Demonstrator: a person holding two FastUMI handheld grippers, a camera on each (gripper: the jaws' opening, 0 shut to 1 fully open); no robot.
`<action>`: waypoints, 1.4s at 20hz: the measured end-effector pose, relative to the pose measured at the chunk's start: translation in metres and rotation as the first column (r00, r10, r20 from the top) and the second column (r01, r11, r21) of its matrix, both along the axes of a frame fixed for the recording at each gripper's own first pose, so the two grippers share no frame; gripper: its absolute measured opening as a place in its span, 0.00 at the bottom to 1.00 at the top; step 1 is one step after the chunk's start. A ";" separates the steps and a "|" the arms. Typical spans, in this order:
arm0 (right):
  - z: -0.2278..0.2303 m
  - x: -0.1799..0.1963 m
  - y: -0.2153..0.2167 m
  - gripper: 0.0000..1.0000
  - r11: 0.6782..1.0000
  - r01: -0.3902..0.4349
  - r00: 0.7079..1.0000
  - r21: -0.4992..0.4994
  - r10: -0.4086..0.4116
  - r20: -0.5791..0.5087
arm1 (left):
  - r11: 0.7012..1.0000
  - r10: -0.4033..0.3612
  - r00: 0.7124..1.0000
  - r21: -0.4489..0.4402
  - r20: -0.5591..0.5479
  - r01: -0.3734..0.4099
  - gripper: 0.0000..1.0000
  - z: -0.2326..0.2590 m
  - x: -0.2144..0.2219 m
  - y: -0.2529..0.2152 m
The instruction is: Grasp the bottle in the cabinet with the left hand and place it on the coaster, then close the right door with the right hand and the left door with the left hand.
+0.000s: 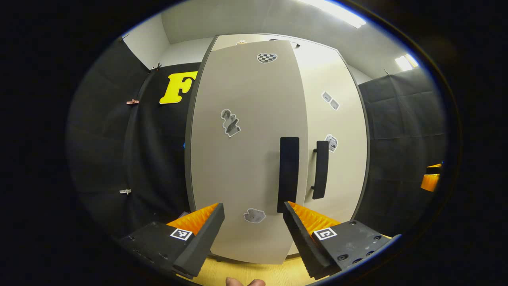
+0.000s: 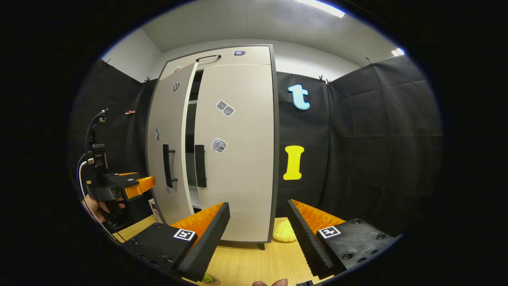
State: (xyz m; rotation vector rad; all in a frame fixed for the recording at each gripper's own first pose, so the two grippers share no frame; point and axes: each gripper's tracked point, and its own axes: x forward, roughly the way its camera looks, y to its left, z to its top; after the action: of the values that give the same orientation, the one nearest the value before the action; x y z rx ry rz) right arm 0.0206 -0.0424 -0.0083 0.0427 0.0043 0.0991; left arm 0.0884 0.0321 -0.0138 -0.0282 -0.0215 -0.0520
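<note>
Here the left door point(image 2: 168, 155) stands ajar; both hand-held grippers point(image 1: 254, 222) point(image 2: 258, 224) gape, released and empty.

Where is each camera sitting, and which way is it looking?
Left gripper view: rides on the left gripper, close up facing the cabinet's left door; a fingertip peeks at the bottom.
Right gripper view: rides on the right gripper, farther back, facing the whole cabinet on the wooden table; the left gripper shows at the left.
Both see: the two doors and their dark handles, left door ajar.
</note>
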 end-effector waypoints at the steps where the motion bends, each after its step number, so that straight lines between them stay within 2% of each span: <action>1: 0.000 -0.001 0.003 0.96 1.000 -0.003 1.000 0.001 0.003 0.001 | 1.000 -0.003 1.000 0.000 -0.003 0.003 0.95 0.001 -0.008 -0.001; 6: 0.002 -0.005 0.021 0.96 1.000 -0.022 1.000 -0.013 0.022 0.002 | 0.999 -0.035 0.999 0.012 -0.017 0.036 0.95 0.003 -0.044 -0.005; 10: 0.004 -0.005 0.036 0.96 0.999 -0.037 0.999 -0.015 0.037 0.001 | 0.999 -0.005 1.000 0.039 -0.029 0.006 0.95 0.007 -0.067 0.005; 15: 0.001 -0.005 0.050 0.96 0.999 -0.041 0.999 -0.025 0.041 -0.004 | 1.000 0.022 0.999 0.022 -0.040 -0.021 0.95 0.007 -0.090 0.020; 21: 0.002 -0.006 0.065 0.96 0.998 -0.056 0.998 -0.030 0.057 0.007 | 0.999 0.041 0.998 -0.023 -0.040 -0.042 0.95 0.005 -0.112 0.032; 28: -0.001 -0.006 0.070 0.96 0.998 -0.044 0.999 -0.044 0.044 0.004 | 0.999 0.040 0.999 -0.016 -0.035 -0.041 0.95 0.006 -0.119 0.036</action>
State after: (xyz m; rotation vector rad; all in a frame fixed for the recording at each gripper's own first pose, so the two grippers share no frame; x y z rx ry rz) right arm 0.0151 0.0281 -0.0091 -0.0018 0.0020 0.1432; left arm -0.0306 0.0677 -0.0077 -0.0458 0.0124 -0.0105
